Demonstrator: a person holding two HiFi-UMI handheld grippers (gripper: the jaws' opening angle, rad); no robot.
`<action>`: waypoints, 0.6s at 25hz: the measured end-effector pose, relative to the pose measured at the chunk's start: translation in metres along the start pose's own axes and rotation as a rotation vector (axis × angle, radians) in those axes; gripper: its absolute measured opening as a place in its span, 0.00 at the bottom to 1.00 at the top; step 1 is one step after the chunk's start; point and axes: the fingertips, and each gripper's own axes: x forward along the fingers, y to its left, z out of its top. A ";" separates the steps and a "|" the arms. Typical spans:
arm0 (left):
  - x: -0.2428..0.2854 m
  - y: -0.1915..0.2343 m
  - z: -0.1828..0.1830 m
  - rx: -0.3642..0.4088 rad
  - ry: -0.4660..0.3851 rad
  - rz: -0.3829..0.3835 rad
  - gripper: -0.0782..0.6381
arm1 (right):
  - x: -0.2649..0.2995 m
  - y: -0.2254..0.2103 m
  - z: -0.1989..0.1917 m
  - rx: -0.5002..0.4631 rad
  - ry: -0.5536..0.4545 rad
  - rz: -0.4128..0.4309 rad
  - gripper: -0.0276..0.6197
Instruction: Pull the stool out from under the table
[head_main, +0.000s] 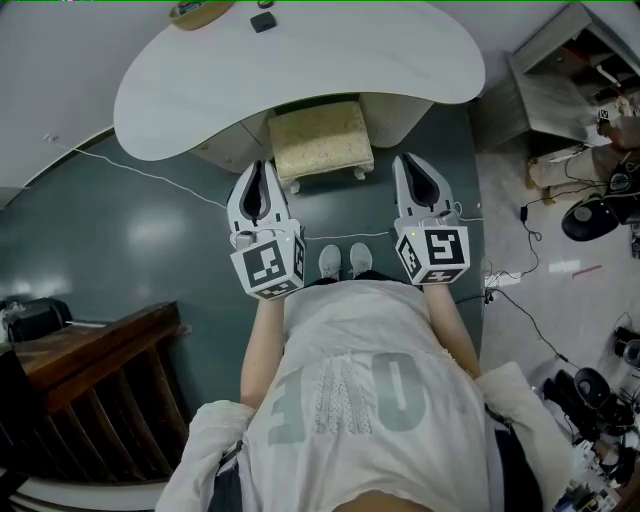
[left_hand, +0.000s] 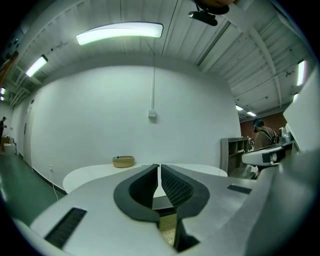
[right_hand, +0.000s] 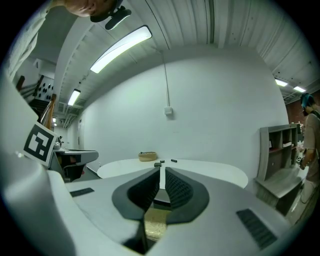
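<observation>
The stool (head_main: 322, 140), half under the table (head_main: 300, 70), is not yet gripped — left gripper (head_main: 258, 172) and right gripper (head_main: 412, 168) are shut, empty; opening is needed.

Dark green floor (head_main: 130, 240), white wall (left_hand: 100, 120), ceiling strip light (left_hand: 120, 31), grey shelving (head_main: 560, 70), dark wooden furniture (head_main: 100, 360)

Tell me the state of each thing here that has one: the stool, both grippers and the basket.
Stool, upright, back part under the white table, front part sticking out, not gripped.
Left gripper, shut, empty.
Right gripper, shut, empty.
Basket, upright near the table's far edge.
</observation>
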 end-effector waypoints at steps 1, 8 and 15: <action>0.002 0.001 -0.001 0.001 0.005 0.001 0.16 | 0.003 0.000 -0.001 0.010 0.007 0.012 0.09; 0.023 -0.007 -0.024 0.040 0.106 -0.039 0.59 | 0.023 0.010 -0.030 0.057 0.145 0.091 0.58; 0.026 -0.011 -0.041 -0.025 0.143 -0.043 0.59 | 0.029 0.015 -0.033 0.032 0.155 0.116 0.58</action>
